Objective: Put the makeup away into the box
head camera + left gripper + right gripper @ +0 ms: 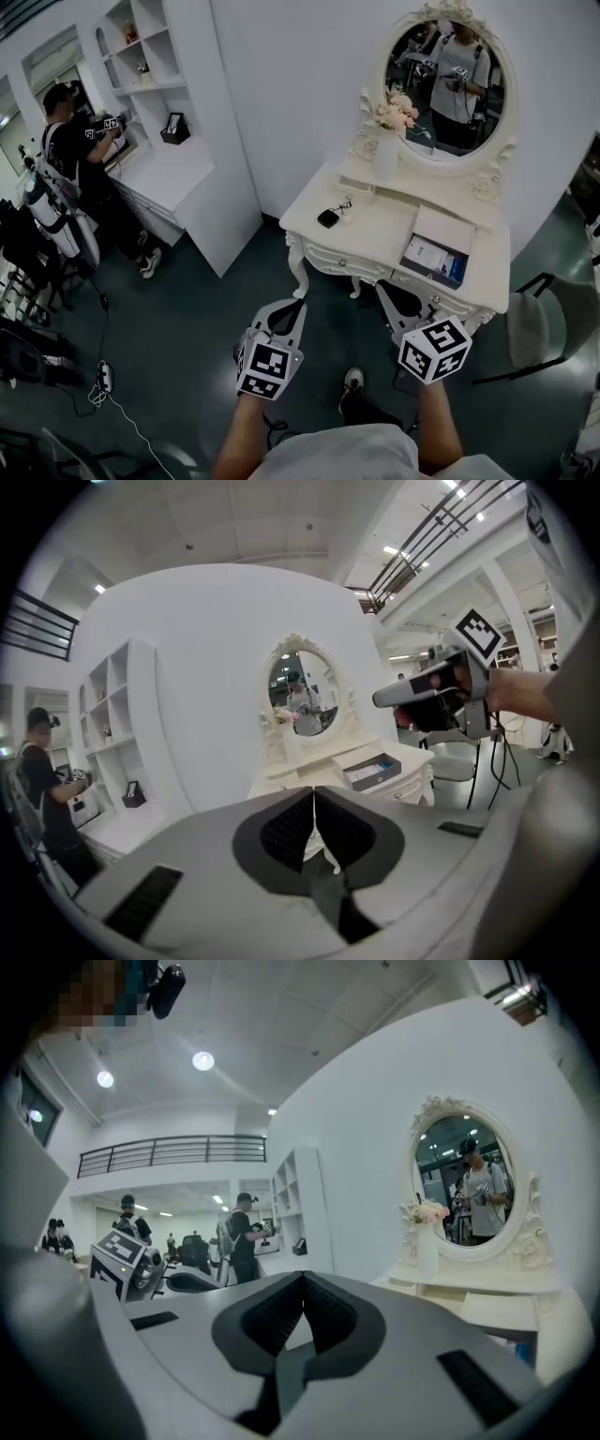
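A white dressing table (375, 234) stands ahead of me under an oval mirror (448, 82). On its left part lies a small black makeup case (327, 218) with a thin item (343, 205) beside it. An open white box (436, 251) holding blue-and-white contents rests on the right part, and it also shows in the left gripper view as the box (375, 769). My left gripper (292, 307) and right gripper (386, 292) hover short of the table's front edge, apart from everything on it. In their own views the left gripper (313, 789) and right gripper (303, 1277) have tips that meet, with nothing between them.
A white vase of pink flowers (389, 141) stands at the mirror's foot. A grey chair (539, 328) is right of the table. At left, a white shelf unit with a counter (173, 159), a person (80, 159) working there, and a cable (112, 394) on the dark floor.
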Demonstrator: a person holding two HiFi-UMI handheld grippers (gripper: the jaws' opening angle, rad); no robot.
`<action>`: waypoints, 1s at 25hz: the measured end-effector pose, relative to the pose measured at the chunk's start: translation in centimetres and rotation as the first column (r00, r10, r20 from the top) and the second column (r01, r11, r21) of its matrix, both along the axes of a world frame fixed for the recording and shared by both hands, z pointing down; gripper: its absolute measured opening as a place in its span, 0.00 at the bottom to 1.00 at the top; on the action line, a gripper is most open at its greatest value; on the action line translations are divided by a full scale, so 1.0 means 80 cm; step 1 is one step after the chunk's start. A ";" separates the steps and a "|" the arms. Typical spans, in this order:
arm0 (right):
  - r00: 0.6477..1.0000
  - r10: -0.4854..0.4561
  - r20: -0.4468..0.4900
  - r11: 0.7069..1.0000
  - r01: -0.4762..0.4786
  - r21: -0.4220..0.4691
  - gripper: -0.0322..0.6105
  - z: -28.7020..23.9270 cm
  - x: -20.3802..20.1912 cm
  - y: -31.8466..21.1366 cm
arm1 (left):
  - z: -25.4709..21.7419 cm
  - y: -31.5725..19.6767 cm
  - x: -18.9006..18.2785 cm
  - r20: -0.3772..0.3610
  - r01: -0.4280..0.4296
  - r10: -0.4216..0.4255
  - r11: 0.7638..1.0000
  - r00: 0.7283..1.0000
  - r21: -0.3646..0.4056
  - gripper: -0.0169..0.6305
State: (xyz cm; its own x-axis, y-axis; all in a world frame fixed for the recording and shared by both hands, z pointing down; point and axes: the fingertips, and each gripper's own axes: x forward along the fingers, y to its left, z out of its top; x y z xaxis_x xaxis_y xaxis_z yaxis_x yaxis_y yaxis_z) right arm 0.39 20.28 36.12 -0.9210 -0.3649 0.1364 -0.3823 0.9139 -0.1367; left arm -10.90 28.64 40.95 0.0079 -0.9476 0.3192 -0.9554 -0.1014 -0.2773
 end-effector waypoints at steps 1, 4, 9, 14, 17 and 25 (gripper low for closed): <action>1.000 -0.013 0.008 1.000 0.013 -0.017 0.05 -0.001 -0.006 -0.018 | -0.004 -0.020 -0.004 -0.006 0.003 -0.003 1.000 1.000 0.006 0.03; 1.000 -0.018 -0.002 1.000 0.018 -0.023 0.05 -0.007 -0.019 -0.078 | -0.019 -0.080 -0.015 -0.006 0.019 -0.019 0.999 1.000 0.028 0.02; 0.999 -0.014 -0.030 1.000 0.014 -0.020 0.05 -0.013 -0.028 -0.165 | -0.021 -0.163 -0.028 0.003 0.038 -0.038 0.999 0.999 0.006 0.02; 0.998 -0.008 -0.070 1.000 0.008 -0.007 0.05 -0.006 -0.033 -0.234 | -0.017 -0.226 -0.039 0.003 0.044 -0.044 0.999 0.999 -0.014 0.02; 0.992 0.001 -0.123 1.000 -0.001 -0.002 0.05 0.011 -0.041 -0.265 | -0.008 -0.251 -0.045 0.001 0.047 -0.047 0.998 0.999 -0.031 0.02; 0.991 -0.027 -0.133 0.999 0.022 -0.042 0.05 0.033 -0.056 -0.314 | 0.017 -0.288 -0.060 0.000 0.081 -0.081 0.993 0.997 -0.087 0.02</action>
State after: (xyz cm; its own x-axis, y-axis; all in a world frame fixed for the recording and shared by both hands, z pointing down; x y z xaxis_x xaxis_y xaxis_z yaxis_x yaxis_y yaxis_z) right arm -4.09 -4.82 38.75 -0.9023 -0.3341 0.2724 -0.3771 0.9180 -0.1229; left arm -15.70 5.60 42.28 -0.0662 -0.9138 0.4007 -0.9625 -0.0474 -0.2672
